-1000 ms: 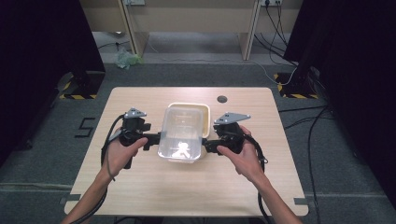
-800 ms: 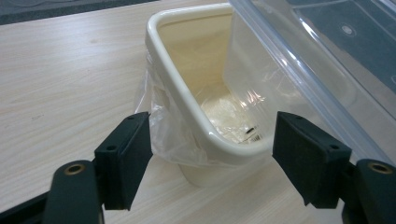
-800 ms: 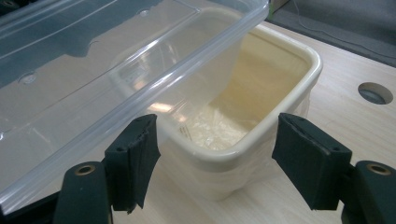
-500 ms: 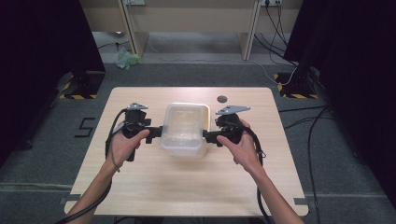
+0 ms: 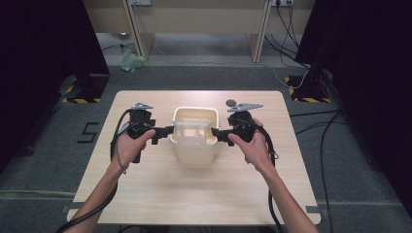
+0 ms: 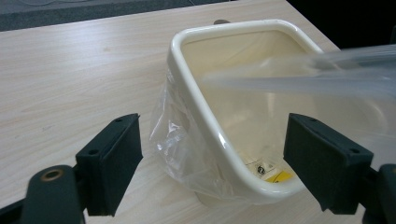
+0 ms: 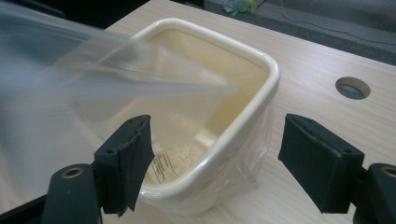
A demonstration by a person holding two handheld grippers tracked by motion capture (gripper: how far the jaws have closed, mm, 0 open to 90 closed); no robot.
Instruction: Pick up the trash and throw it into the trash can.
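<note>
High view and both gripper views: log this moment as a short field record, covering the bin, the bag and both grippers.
surface: wooden table
bin: cream plastic bin, upright, mid-table
bag: clear plastic bag, draped over the rim on the near side, far rim bare
left gripper: at the bin's left side, jaws open
right gripper: at the bin's right side, jaws open
inside the bin: a printed label

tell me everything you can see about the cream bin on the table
The bin is a small cream container with rounded corners and a thick rolled rim, plastic by its look. It stands upright mid-table. A clear bag lines it, folded over the rim and down its sides. A yellow label shows inside, near the bottom. Both grippers' open jaws flank it.
</note>
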